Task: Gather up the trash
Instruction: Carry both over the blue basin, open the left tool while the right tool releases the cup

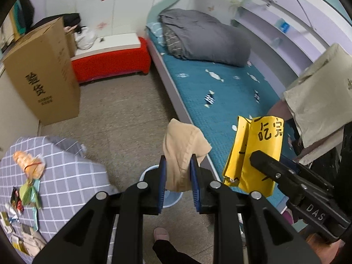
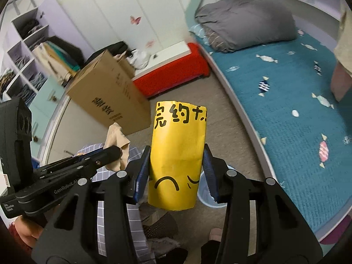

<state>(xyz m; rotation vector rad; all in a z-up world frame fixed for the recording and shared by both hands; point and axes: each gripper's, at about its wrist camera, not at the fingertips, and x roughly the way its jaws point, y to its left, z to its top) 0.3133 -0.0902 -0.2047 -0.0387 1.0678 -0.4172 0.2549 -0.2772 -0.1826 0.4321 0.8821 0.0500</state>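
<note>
My left gripper (image 1: 177, 161) is shut on a crumpled tan paper wad (image 1: 182, 149), held in the air above a pale blue trash bin (image 1: 173, 195) on the floor. My right gripper (image 2: 177, 154) is shut on a yellow paper bag with black writing (image 2: 178, 154), also held up; the bin (image 2: 208, 198) shows just below and right of it. In the left wrist view the yellow bag (image 1: 255, 154) and right gripper (image 1: 257, 157) are at the right. In the right wrist view the tan wad (image 2: 116, 140) and left gripper (image 2: 116, 151) are at the left.
A table with a checked cloth (image 1: 66, 176) at the left bears several wrappers (image 1: 28, 165). A tall cardboard box (image 1: 44, 72) stands by the wall, a red bench (image 1: 110, 59) behind it. A bed with a teal cover (image 1: 220, 88) runs along the right. My foot (image 1: 161, 234) is below.
</note>
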